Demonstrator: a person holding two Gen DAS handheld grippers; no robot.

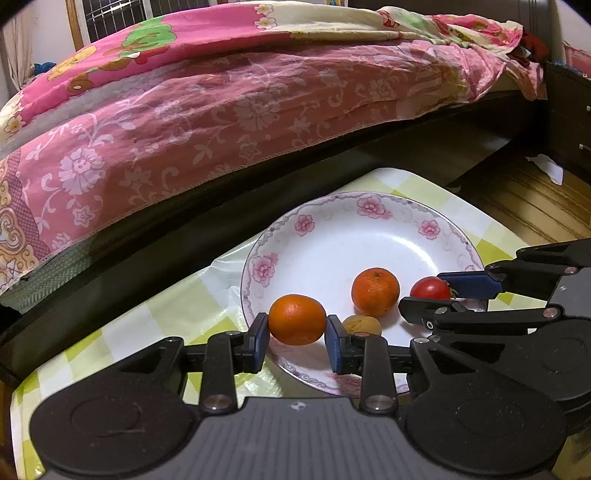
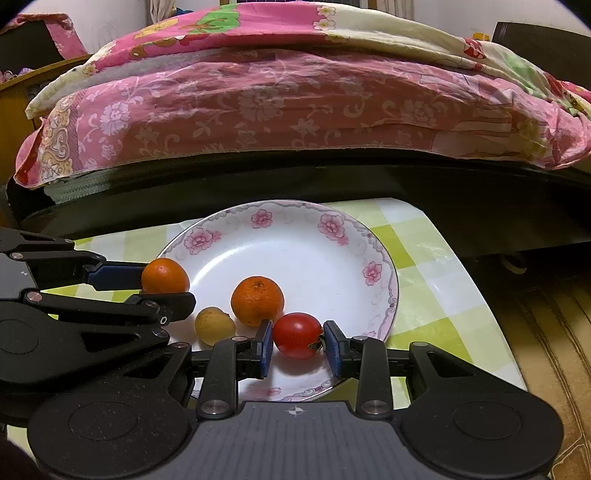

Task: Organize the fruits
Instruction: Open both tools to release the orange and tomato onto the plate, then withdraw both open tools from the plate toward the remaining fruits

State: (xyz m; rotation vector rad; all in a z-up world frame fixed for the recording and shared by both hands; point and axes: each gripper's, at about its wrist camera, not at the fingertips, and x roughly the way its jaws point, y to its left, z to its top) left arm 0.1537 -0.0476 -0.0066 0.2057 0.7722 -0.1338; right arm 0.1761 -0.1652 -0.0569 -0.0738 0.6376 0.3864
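Currently my left gripper [image 1: 297, 334] clamps a round orange mandarin [image 1: 296, 319] and my right gripper [image 2: 298, 347], loosened, brackets a red tomato [image 2: 296, 334], which may roll off the floral white plate [image 2: 325, 254].

We are in a home bedroom. Before us stands a dark-framed bed [image 1: 332, 155] draped in a pink floral sheet [image 1: 221, 122] with a bright cartoon-print quilt [image 2: 258, 26] on top. A low table wears a green-checked plastic cloth [image 2: 424, 280], and wooden flooring [image 1: 535, 199] shows beside it.
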